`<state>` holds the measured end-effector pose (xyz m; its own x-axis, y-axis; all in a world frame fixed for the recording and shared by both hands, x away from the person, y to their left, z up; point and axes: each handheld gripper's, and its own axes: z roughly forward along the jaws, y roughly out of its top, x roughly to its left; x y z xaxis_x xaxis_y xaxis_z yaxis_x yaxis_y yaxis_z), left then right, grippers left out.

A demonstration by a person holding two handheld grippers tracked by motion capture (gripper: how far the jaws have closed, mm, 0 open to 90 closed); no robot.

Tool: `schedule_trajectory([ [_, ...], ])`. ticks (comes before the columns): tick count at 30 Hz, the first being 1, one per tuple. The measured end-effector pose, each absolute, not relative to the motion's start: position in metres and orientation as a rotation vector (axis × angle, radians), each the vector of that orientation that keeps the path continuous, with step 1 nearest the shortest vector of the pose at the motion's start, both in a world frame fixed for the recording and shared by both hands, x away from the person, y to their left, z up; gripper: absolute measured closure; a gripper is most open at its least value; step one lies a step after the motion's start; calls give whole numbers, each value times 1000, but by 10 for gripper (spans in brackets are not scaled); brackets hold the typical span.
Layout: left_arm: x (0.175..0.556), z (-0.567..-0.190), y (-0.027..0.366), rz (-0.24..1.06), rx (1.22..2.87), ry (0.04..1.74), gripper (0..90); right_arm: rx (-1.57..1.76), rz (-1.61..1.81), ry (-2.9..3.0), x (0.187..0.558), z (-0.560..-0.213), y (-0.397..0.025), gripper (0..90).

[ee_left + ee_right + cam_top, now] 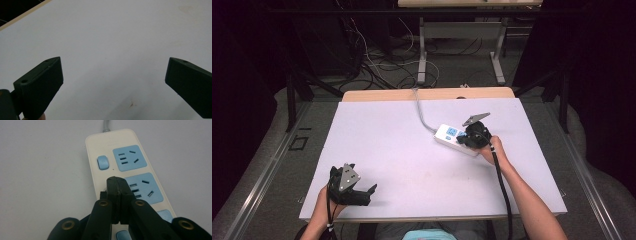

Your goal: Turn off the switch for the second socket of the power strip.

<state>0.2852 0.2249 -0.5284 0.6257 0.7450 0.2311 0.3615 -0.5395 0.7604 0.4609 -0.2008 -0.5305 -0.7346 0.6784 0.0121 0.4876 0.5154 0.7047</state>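
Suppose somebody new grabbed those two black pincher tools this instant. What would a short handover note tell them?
Right gripper: jaws shut together, tips down on the white power strip beside its blue switches, likely pressing one; contact is hidden.
Left gripper: jaws wide open, nothing between them, over the bare near-left part of the white table.
Power strip lies right of centre, grey cord running to the far edge.
Done: strip reached. Left: whether any switch has been flipped cannot be told; check, then lift off.
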Motion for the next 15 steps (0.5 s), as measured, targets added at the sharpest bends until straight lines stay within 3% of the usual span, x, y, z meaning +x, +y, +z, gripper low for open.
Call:
schedule_trajectory([
  [15,285,-527,225,708,2167,861,17,970,1025,2464,460,-528,-198,900],
])
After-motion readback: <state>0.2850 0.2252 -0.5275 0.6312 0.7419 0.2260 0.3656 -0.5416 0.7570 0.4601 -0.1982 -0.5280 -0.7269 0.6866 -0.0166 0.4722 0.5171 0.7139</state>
